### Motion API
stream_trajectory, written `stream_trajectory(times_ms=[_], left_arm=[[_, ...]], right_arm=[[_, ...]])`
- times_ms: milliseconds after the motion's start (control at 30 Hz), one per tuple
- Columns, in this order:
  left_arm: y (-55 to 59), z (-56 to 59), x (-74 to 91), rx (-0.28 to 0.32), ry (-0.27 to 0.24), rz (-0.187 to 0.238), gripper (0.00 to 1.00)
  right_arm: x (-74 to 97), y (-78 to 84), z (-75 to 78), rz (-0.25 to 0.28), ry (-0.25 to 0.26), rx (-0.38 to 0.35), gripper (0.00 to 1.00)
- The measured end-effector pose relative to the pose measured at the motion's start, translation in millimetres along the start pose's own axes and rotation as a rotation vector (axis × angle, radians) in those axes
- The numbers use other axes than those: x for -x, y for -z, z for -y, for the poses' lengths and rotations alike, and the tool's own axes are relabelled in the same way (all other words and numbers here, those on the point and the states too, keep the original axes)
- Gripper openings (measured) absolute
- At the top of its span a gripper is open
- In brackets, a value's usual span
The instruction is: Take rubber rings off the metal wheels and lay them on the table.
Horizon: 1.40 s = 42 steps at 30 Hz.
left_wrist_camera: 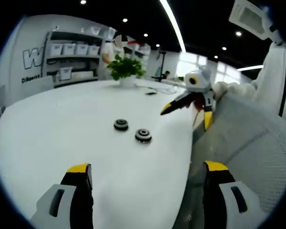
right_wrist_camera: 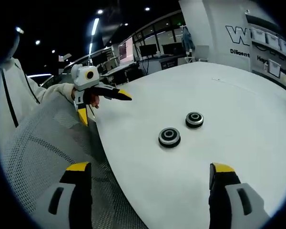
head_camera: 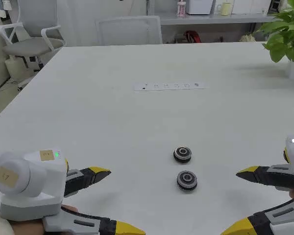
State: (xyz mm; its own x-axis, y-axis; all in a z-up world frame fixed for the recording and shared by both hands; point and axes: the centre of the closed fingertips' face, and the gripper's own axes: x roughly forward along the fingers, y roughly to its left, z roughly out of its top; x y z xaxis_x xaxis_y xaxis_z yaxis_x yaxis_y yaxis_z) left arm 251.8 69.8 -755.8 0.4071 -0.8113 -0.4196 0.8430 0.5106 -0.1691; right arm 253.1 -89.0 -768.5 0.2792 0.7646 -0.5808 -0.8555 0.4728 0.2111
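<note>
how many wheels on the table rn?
2. The far wheel and the near wheel lie close together but apart on the white table, right of centre in the head view. None looks hidden.

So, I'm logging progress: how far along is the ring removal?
Nothing looks done: the far wheel and near wheel both seem to wear their black rings. In hand: nothing, left gripper and right gripper open, empty. Left: both rings.
</note>
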Motion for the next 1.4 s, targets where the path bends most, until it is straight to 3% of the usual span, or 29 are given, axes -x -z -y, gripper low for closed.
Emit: stream_trajectory(times_ms=[900,1333,1400], left_arm=[[0.6,3.5,0.1,-0.003,0.007,-0.003,0.96],[-2.3,3.9,0.1,0.000,0.004,0.009,0.96],[-7.5,3.3,0.5,0.005,0.005,0.030,0.96]], right_arm=[[0.1,2.5,1.7,-0.009,0.006,0.000,0.99],[2.5,-1.4,1.4,0.011,0.025,-0.002,0.99],[3.2,-1.9,1.5,0.013,0.026,-0.006,0.99]])
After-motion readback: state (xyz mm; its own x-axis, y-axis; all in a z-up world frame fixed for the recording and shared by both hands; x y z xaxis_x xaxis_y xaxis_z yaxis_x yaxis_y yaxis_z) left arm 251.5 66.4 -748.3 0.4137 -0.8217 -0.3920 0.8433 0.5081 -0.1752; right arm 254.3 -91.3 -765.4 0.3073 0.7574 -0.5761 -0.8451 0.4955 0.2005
